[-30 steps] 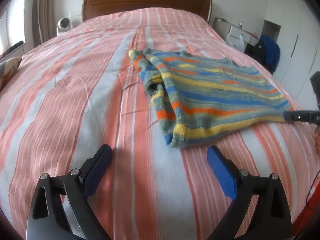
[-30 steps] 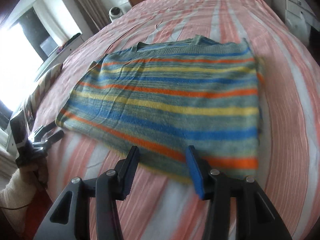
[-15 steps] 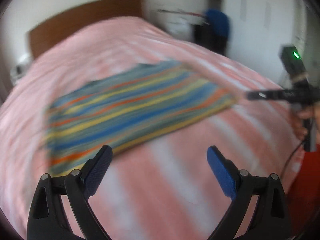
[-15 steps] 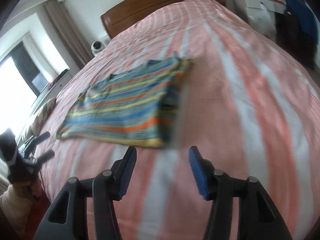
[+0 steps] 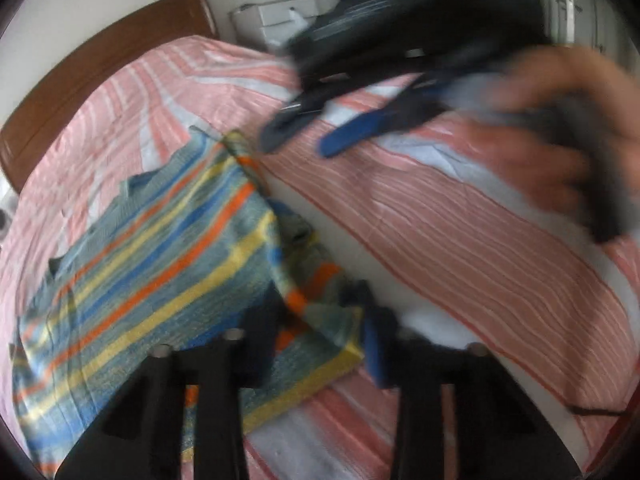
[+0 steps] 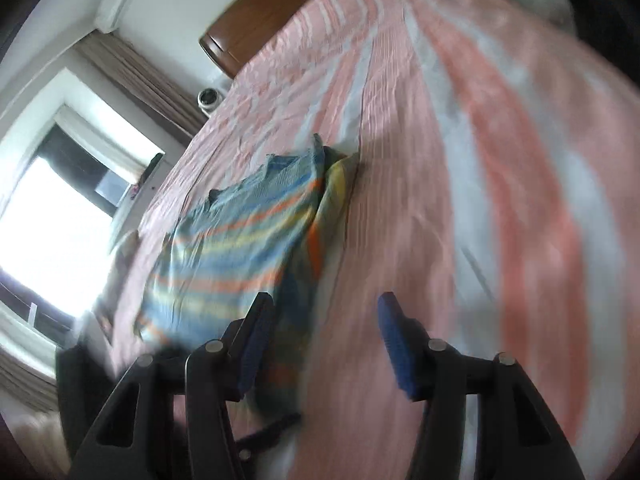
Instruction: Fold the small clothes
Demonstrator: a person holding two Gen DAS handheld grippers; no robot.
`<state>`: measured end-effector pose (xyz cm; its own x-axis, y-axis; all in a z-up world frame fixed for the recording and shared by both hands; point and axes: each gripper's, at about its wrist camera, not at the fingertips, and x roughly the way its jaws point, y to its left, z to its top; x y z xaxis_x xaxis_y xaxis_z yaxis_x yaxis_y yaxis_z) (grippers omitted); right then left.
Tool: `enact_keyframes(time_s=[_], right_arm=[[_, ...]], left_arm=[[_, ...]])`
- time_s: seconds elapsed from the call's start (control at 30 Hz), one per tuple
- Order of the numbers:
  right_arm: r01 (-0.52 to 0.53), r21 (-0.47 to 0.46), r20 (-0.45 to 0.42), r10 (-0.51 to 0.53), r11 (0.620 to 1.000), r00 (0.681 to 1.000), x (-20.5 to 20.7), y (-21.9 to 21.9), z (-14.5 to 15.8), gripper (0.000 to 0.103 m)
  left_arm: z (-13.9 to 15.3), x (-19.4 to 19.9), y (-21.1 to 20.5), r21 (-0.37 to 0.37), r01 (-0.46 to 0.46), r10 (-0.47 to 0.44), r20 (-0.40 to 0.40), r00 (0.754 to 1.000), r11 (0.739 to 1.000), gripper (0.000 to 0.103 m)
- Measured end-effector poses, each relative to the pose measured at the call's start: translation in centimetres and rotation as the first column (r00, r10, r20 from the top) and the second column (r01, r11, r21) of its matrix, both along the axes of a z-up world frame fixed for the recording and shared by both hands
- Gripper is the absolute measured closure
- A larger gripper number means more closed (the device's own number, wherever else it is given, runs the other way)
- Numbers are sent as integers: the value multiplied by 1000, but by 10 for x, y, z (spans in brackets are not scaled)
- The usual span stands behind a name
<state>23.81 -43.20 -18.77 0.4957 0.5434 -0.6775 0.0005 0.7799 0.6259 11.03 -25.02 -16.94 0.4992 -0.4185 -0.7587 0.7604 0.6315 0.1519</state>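
A small knitted sweater (image 5: pixel 152 280) with blue, yellow and orange stripes lies on the bed, its right side folded into a raised edge. My left gripper (image 5: pixel 320 340) is low over the sweater's near right corner, jaws partly apart astride the yellow hem; the blur hides whether they grip it. My right gripper (image 6: pixel 320 340) is open and empty above the bed, with the sweater (image 6: pixel 240 236) ahead and to its left. In the left wrist view the right gripper (image 5: pixel 312 136) hovers beyond the sweater, held by a hand.
The bed (image 5: pixel 460 240) has a pink and white striped sheet and a brown headboard (image 5: pixel 100 68). White furniture (image 5: pixel 280 20) stands by the bed's far right. A bright window (image 6: pixel 52 240) with curtains is on the left. Both views are blurred by motion.
Both grippers swung round to the sweater's right side. My left gripper dropped onto its near corner and its jaws narrowed. My right gripper moved beyond the sweater and stayed open.
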Motion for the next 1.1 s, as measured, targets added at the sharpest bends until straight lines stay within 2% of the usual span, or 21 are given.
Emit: enact_keyframes(time_s=[0.07, 0.13, 0.17, 0.2, 0.23, 0.27, 0.33, 0.4, 0.47, 0.57, 0.63, 0.73, 0.77, 0.8, 0.83, 0.87, 0.9, 0.93, 1.0, 1.07, 1.1], right_arm=[[13, 74, -43, -10, 997, 999, 33, 4, -17, 49], [25, 154, -54, -17, 988, 998, 59, 13, -27, 50], [22, 170, -52, -13, 985, 999, 70, 20, -28, 62], [20, 140, -60, -12, 990, 998, 78, 28, -26, 76], [23, 76, -71, -18, 997, 997, 83, 37, -22, 94], [20, 30, -69, -18, 999, 997, 85, 46, -14, 94], [5, 8, -28, -5, 1000, 1000, 85, 63, 10, 95], [-48, 29, 29, 47, 998, 998, 85, 90, 43, 95], [-108, 25, 71, 106, 994, 992, 87, 126, 69, 95], [-203, 5, 83, 202, 979, 976, 102, 200, 90, 95], [-256, -16, 87, 256, 967, 963, 113, 243, 91, 95], [-314, -39, 57, 316, 949, 947, 131, 318, 79, 94], [-328, -44, 43, 330, 944, 943, 137, 342, 71, 94], [-332, -20, 39, 333, 943, 942, 140, 356, 62, 90], [-326, 24, 34, 325, 945, 945, 146, 370, 52, 83], [-313, 68, 24, 312, 947, 950, 148, 384, 42, 67], [-296, 88, 24, 295, 951, 955, 145, 385, 37, 60], [-273, 120, 32, 271, 955, 962, 142, 383, 34, 56], [-247, 200, 63, 239, 948, 969, 134, 371, 38, 56], [-241, 148, 97, 229, 959, 969, 122, 353, 50, 56], [-246, 91, 114, 235, 965, 965, 113, 345, 57, 56]], left_arm=[[2, 5, 4, -23, -17, 17, -19, 1000, 1000, 90], [4, 11, 9, -75, -33, 28, -65, 997, 997, 92], [6, 14, 15, -107, -45, 36, -92, 995, 993, 93], [10, 18, 20, -139, -63, 47, -115, 992, 988, 94], [18, 20, 33, -185, -94, 68, -142, 988, 978, 94], [25, 21, 44, -222, -118, 83, -161, 983, 968, 94], [44, 23, 76, -302, -180, 123, -197, 973, 936, 94], [63, 24, 123, -379, -257, 176, -235, 956, 889, 94], [73, 28, 168, -420, -336, 232, -279, 932, 843, 94], [75, 32, 234, -443, -462, 325, -350, 878, 769, 94], [71, 32, 274, -431, -539, 403, -369, 837, 724, 94], [58, 36, 312, -401, -616, 479, -394, 784, 678, 94], [50, 37, 324, -377, -645, 512, -399, 761, 665, 90], [43, 38, 329, -346, -669, 545, -394, 740, 658, 81], [37, 38, 335, -310, -696, 585, -383, 715, 648, 75], [30, 39, 345, -280, -721, 616, -381, 690, 634, 63], [28, 37, 352, -276, -733, 622, -395, 676, 621, 54], [29, 33, 362, -302, -738, 612, -419, 671, 603, 50], [34, 26, 368, -354, -727, 591, -425, 685, 588, 33], [42, 22, 365, -387, -701, 576, -399, 713, 600, 27], [46, 22, 358, -397, -679, 557, -388, 734, 618, 25]])
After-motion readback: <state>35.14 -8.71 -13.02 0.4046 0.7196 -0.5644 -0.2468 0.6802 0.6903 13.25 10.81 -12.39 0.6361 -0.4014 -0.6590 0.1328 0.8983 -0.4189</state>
